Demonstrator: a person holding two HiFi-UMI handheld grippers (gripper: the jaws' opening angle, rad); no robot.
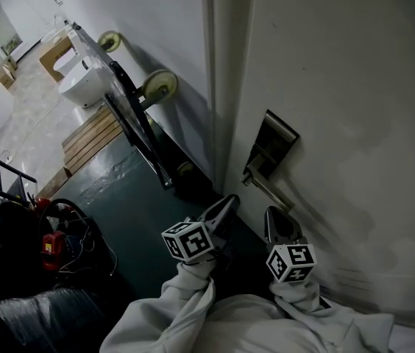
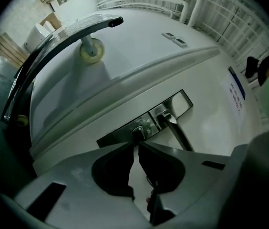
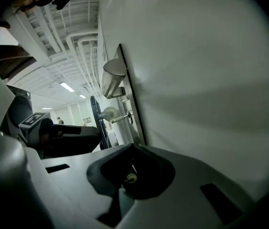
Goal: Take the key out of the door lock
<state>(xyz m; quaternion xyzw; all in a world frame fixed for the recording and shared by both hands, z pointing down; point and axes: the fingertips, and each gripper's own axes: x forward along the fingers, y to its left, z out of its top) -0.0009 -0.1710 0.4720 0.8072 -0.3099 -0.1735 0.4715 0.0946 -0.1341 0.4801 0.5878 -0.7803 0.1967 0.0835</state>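
Glossy metal lever handle (image 1: 268, 187) and plate (image 1: 279, 135) on smooth matt white door (image 1: 355, 87)

Left tongs (image 2: 136, 147) closed, tips just short of the lock plate (image 2: 146, 124) on the white door (image 2: 139, 46).

The two dark jaws met at their tips with nothing gripped between them; only a thin sliver of pale door showed lower down. Straight beyond the tips sat a small dark knob (image 2: 138, 132) on the plate, and whether it was the key could not be told. To the right of the tips the lever handle (image 2: 176, 129) slanted off the plate. Far beyond and to the left stood a dark trolley frame (image 2: 48, 44) with a pale wheel (image 2: 91, 51). A printed label (image 2: 237, 92) lay on the door far to the right.
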